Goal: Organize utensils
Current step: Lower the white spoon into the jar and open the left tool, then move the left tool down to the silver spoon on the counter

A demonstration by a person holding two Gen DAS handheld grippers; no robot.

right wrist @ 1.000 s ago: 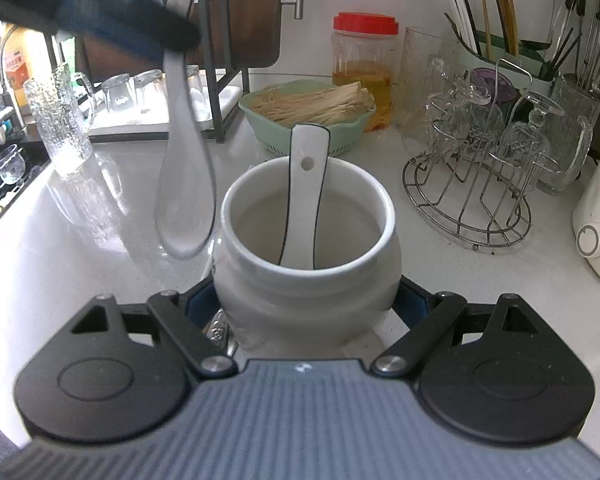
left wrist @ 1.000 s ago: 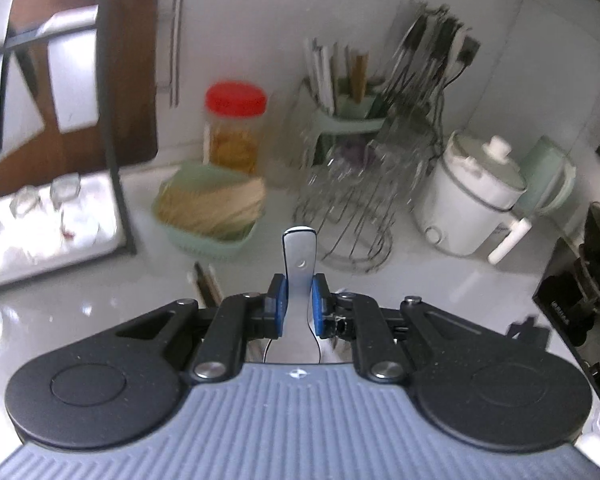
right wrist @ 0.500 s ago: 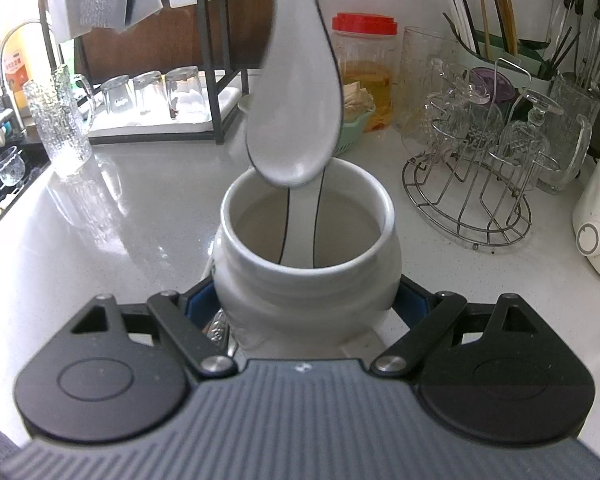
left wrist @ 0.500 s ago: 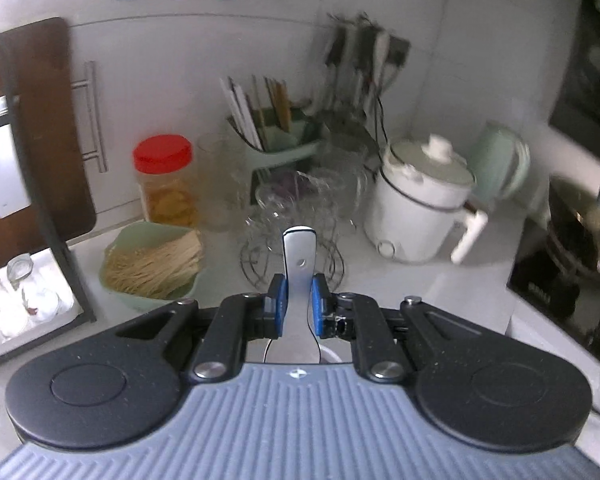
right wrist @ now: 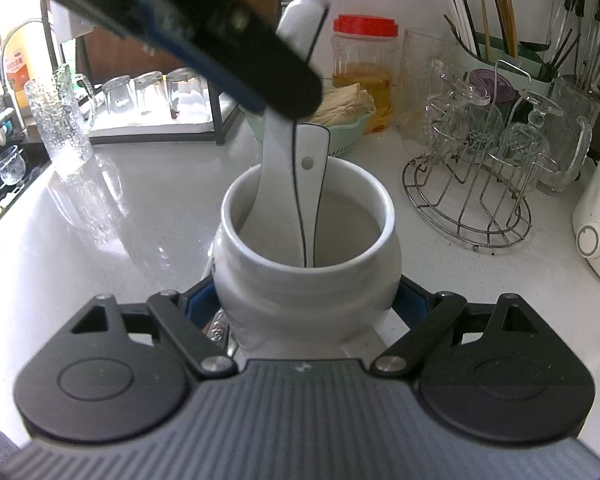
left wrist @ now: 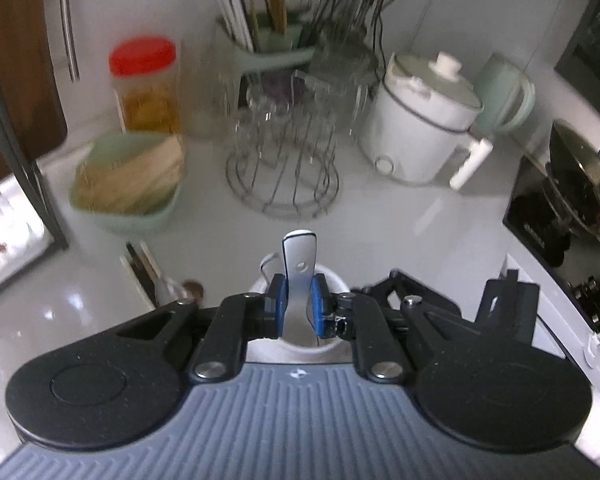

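Observation:
My right gripper (right wrist: 304,304) is shut on a white ceramic jar (right wrist: 308,280) that stands on the white counter. One white spoon with a dark rim (right wrist: 310,184) leans inside the jar. My left gripper (left wrist: 299,300) is shut on the handle of a second white ceramic spoon (left wrist: 298,276) and holds it bowl-down in the jar's mouth. In the right wrist view that spoon (right wrist: 280,152) reaches into the jar beside the first, with the left gripper (right wrist: 260,76) above it. The jar's rim (left wrist: 332,276) shows under the left gripper.
A wire glass rack (right wrist: 480,168), a green basket of sticks (left wrist: 128,184), a red-lidded jar (right wrist: 364,64), a chopstick holder (right wrist: 496,52) and a white rice cooker (left wrist: 420,124) stand behind. Glasses (right wrist: 64,120) and a dish rack are at left. A metal utensil (right wrist: 220,324) lies by the jar.
The left gripper has tilted down and lowered its spoon from above the jar into the jar's mouth. The right gripper and jar have not moved.

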